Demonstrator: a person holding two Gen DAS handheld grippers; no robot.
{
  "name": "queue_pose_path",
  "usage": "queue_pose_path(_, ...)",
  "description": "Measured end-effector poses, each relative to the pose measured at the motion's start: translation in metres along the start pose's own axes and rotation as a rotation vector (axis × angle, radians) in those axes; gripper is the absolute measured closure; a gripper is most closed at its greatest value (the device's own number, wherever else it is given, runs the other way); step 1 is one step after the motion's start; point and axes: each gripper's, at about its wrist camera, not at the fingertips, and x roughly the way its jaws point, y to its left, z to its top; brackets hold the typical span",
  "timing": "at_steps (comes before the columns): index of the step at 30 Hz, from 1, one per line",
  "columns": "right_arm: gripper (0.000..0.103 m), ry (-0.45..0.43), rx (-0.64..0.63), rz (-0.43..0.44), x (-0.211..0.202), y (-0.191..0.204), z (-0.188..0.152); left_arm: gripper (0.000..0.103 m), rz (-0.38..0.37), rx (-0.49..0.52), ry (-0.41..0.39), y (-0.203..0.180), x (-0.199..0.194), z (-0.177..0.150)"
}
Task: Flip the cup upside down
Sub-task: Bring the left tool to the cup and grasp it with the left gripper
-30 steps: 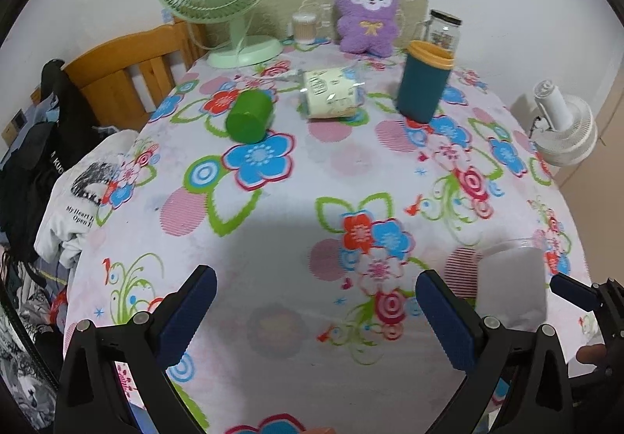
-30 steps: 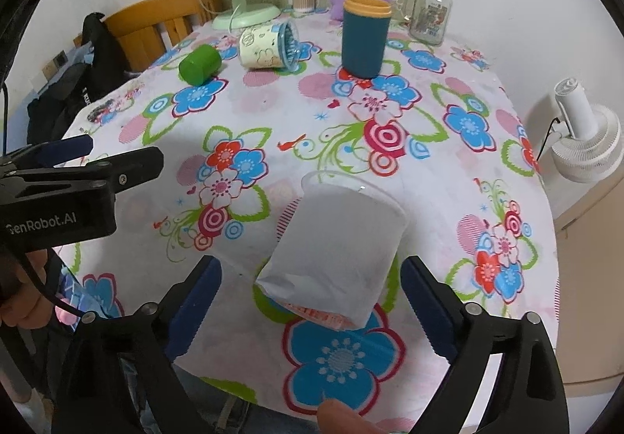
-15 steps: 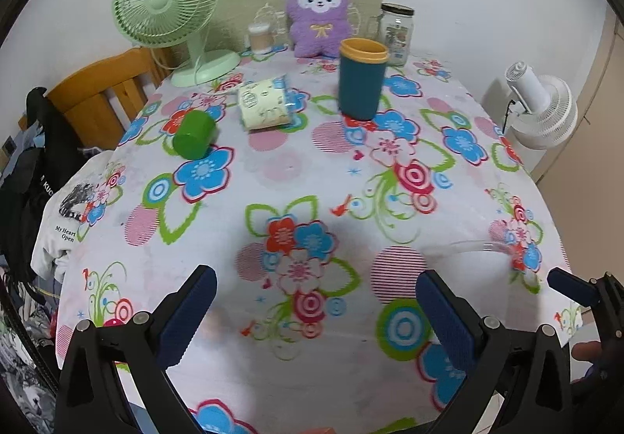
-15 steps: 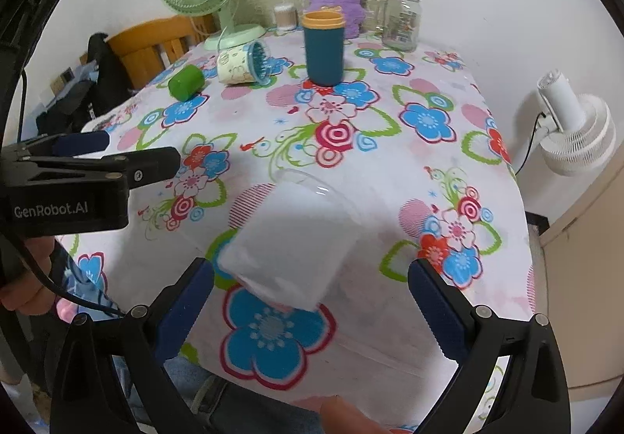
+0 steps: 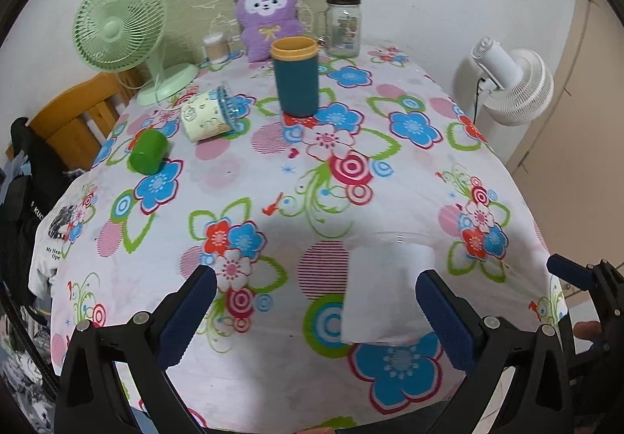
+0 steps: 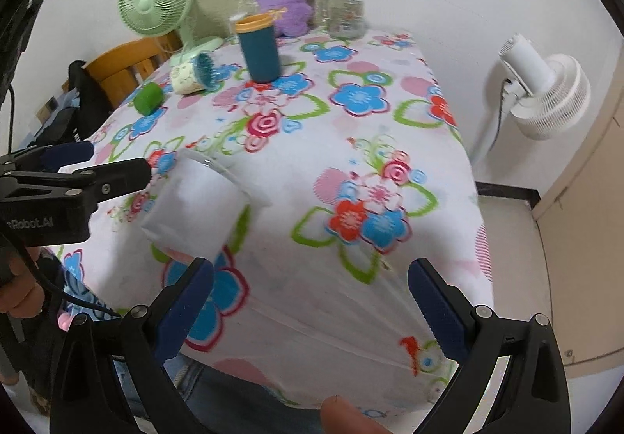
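Left hand-held gripper (image 5: 314, 311): jaws spread wide, nothing between the pads, no contact with any object. Its right finger (image 5: 440, 317) sits just beside the white cup (image 5: 384, 289), at the cup's 3 o'clock in the left wrist view; cannot tell whether they touch.

Right hand-held gripper (image 6: 310, 301): jaws likewise wide apart, holding nothing. It hovers over the near corner of the surface (image 6: 351, 129). The cup (image 6: 195, 205) lies at 10 o'clock from it, outside the jaws, near the left finger tip.

Cup: frosted white, translucent, with a clear rim. It lies tilted on the floral cloth close to the near edge of the surface; in the right wrist view the open rim faces 2 o'clock, the closed base 8 o'clock. Slightly blurred.

Further out at 12 o'clock: teal tumbler (image 5: 295, 77) with a yellow rim, upright. At 11 o'clock, a printed cup (image 5: 208, 116) on its side and a green cup (image 5: 148, 153). At the far edge stand a green fan (image 5: 119, 32), a purple plush toy (image 5: 269, 22) and a glass jar (image 5: 343, 26). A white fan (image 5: 514, 84) stands off the surface at 2 o'clock.
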Motion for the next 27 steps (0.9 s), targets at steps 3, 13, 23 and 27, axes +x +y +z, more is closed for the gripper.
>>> queue_pose_path(3,0.002,0.002,0.015,-0.008,0.000,-0.008,-0.004,0.000,-0.007,0.015,0.004,-0.009,0.001,-0.001)
queue_pose_path(13,0.002,0.008,0.047,-0.035,0.002,-0.023,-0.019,0.000,-0.024,0.063,0.041,-0.033,0.013,-0.005)
queue_pose_path(23,0.002,0.009,0.062,-0.044,0.002,-0.029,-0.022,0.000,-0.033,0.105,0.105,-0.046,0.037,-0.010)
queue_pose_path(27,0.002,0.009,0.066,-0.045,0.003,-0.031,-0.023,0.000,-0.041,0.113,0.122,-0.048,0.043,-0.013)
